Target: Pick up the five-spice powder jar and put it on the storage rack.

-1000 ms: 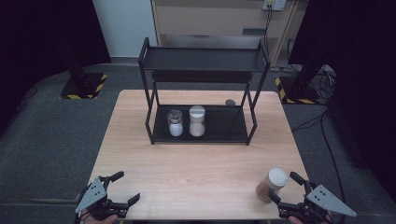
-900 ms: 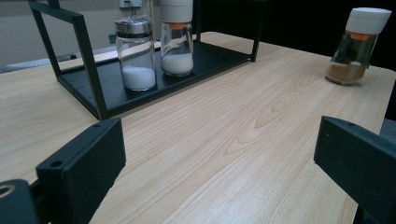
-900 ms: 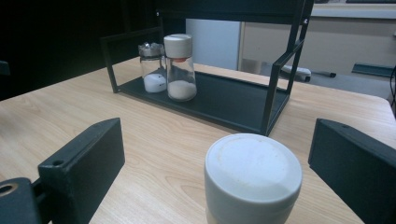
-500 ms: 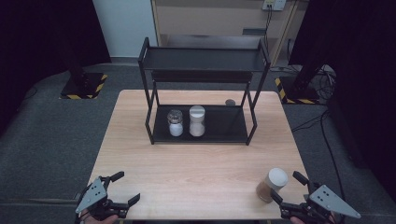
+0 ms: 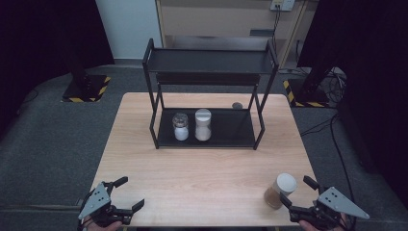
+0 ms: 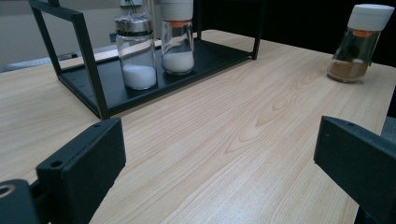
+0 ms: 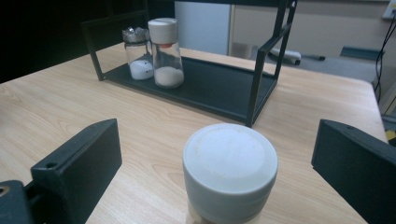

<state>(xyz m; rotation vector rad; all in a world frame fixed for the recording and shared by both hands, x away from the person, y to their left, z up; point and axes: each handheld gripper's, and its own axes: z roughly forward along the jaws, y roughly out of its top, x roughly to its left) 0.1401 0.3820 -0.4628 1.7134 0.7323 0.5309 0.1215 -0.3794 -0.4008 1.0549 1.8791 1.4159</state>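
1. Black jaws of the right gripper (image 5: pixel 298 195) stand wide apart and hold nothing. In the right gripper view the two jaws rise at the bottom corners, and the brown spice jar (image 7: pixel 229 173) stands between them, just ahead, touching neither.
2. That view shows the jar's white cap from above and close; the glass body and brown contents are cut off at the bottom edge. The left gripper view shows what it hides: the jar from the side (image 6: pixel 358 43), with a white cap, an orange collar and brown powder at the base, upright on the wooden table (image 5: pixel 207 178).
3. From the high view the jar (image 5: pixel 279 190) sits just beyond the right gripper's fingertips, near the table's front right corner; whether it lies fully inside the jaw gap cannot be told from there.
4. The left gripper (image 5: pixel 131 193) also has its jaws spread wide with nothing between them but bare tabletop. The jar lies well apart from it, across the table.
5. Farther out from both grippers, a black two-tier rack (image 5: pixel 211 137) stands at the table's far half. On its lower shelf are a metal-capped shaker (image 5: pixel 181 126) and a white-capped jar (image 5: pixel 203 124), side by side, both with white contents.
6. A small dark object (image 5: pixel 236 105) lies behind the rack in the high view; too small to identify.
7. The person's hands are cut off by the bottom edge of the high view.
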